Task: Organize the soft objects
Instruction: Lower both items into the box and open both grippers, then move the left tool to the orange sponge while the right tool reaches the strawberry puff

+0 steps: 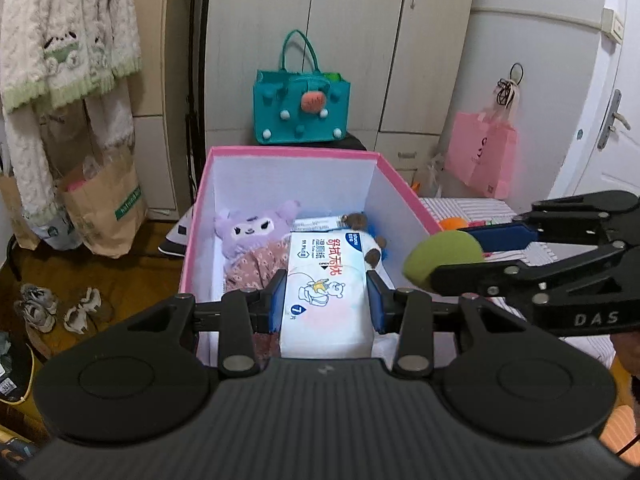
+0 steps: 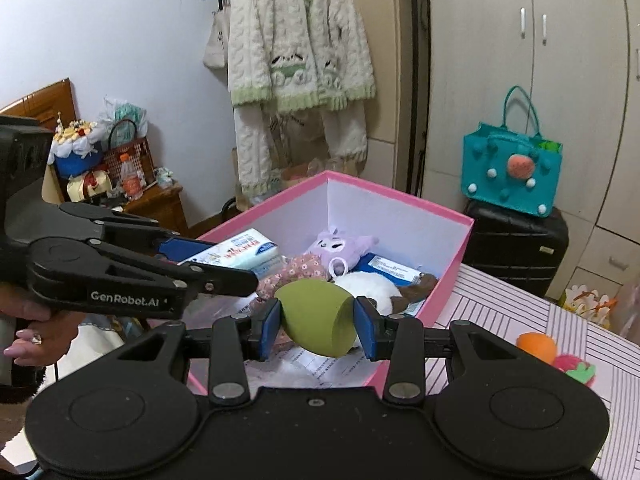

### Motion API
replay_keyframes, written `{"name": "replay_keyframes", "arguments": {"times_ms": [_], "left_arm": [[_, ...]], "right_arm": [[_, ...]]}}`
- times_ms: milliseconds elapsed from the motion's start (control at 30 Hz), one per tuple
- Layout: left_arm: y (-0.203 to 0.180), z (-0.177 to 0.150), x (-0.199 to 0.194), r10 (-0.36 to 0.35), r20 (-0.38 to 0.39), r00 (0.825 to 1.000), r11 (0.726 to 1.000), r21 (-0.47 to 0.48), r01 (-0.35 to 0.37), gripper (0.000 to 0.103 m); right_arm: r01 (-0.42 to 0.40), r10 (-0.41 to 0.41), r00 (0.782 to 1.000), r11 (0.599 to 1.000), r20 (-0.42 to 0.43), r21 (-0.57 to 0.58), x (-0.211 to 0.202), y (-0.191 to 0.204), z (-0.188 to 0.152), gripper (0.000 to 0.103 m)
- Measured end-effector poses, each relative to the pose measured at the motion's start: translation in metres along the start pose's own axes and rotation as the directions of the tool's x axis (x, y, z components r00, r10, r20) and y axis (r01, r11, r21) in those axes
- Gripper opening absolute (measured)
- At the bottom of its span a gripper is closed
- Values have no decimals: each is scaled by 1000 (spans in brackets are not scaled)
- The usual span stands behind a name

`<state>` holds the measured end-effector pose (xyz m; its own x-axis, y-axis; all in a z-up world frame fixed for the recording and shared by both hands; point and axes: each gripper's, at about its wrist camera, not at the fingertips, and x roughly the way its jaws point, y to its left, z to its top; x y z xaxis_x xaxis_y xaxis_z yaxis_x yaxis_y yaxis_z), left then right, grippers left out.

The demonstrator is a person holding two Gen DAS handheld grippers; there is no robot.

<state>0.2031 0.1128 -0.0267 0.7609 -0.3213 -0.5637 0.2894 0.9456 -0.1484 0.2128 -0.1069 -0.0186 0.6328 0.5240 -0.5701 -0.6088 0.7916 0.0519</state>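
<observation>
A pink box (image 1: 294, 153) with white inner walls stands on the striped bed; its rim (image 2: 400, 194) also shows in the right wrist view. Inside lie a purple plush doll (image 1: 252, 230) in a floral dress, a flat wipes pack (image 1: 316, 223) and a white and brown plush (image 2: 370, 286). My left gripper (image 1: 327, 300) is shut on a white wet-wipes pack (image 1: 326, 284), held over the box's near end. My right gripper (image 2: 316, 322) is shut on a green egg-shaped sponge (image 2: 316, 318), held over the box's near rim. The sponge (image 1: 444, 258) hangs by the box's right wall.
An orange ball (image 2: 536, 346) and a red and green soft toy (image 2: 578, 368) lie on the striped bed cover (image 2: 520, 312) right of the box. A teal felt bag (image 1: 302, 108) sits on a black suitcase (image 2: 516, 240). Shoes (image 1: 60, 308) and paper bags (image 1: 104, 208) stand on the floor at left.
</observation>
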Motion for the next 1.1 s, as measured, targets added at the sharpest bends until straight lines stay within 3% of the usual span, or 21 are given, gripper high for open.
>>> {"name": "replay_keyframes", "arguments": {"times_ms": [200, 433, 567, 767, 967, 1100], "left_arm": [[5, -3, 14, -12, -48, 999, 999, -33, 11, 41], [4, -2, 3, 58, -11, 998, 998, -25, -58, 52], [0, 2, -16, 41, 13, 999, 999, -20, -41, 53], [-14, 5, -48, -3, 34, 999, 1000, 4, 3, 55], [-45, 6, -83, -72, 2, 997, 992, 103, 72, 56], [-68, 3, -100, -148, -56, 987, 975, 160, 155, 58]], "right_arm": [[-1, 1, 1000, 1000, -30, -10, 26, -5, 0, 49], [-35, 39, 999, 994, -36, 107, 34, -26, -3, 51], [-85, 86, 996, 986, -1, 147, 19, -31, -3, 60], [-75, 70, 997, 990, 41, 118, -13, -23, -2, 61], [-44, 38, 996, 996, 75, 76, -66, -18, -10, 61], [-25, 20, 998, 997, 66, 73, -101, -20, -23, 62]]}}
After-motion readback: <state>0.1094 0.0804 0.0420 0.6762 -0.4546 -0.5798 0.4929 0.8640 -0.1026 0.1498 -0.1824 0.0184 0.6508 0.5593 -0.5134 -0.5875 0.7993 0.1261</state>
